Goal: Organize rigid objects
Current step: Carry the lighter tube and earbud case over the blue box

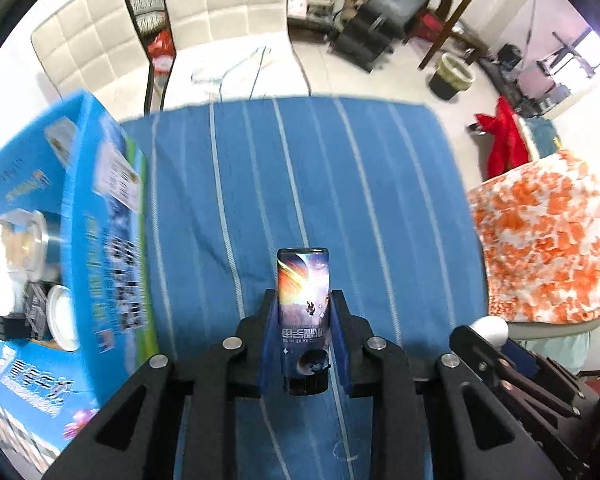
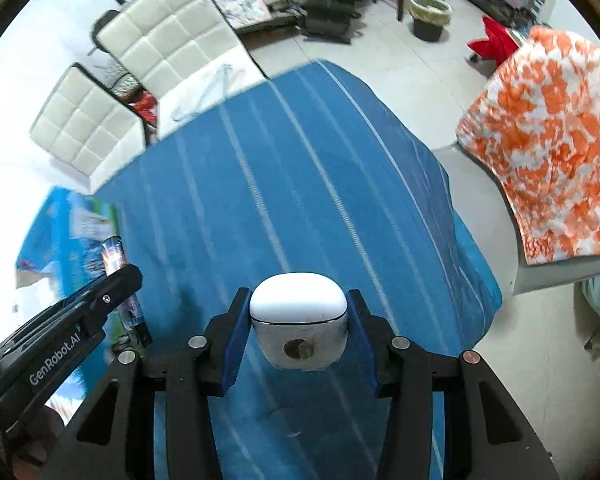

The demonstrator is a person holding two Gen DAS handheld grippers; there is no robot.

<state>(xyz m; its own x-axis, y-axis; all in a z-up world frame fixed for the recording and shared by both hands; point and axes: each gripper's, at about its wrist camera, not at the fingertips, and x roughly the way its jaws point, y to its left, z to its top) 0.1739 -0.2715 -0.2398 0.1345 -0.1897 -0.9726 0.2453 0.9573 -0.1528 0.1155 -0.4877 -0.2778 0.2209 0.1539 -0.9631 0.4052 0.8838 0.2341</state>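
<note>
One slim tube (image 1: 303, 312), printed with a space scene, is clamped upright between the blue pads (image 1: 269, 344) of the left claw (image 1: 303, 320), whose jaws are drawn in close against its sides, above the blue striped cloth (image 1: 300, 168) covering the bench. One white-lidded case with a shiny metallic base (image 2: 299, 320) is gripped in the right claw (image 2: 299, 332), its jaws set wider and pressed on both flanks of the case. Both items are held off the cloth, near its front edge. In the left wrist view the right claw's white load is glimpsed at the lower right; in the right wrist view the left claw is seen at the lower left with the tube's top showing. One open blue printed carton (image 1: 80, 216) is stood on the bench at the left, with several round tins and other items seen inside. Two white quilted chairs (image 2: 172, 52) are placed beyond the bench, and one orange-and-white patterned cloth (image 2: 548, 152) is draped at the right.
</note>
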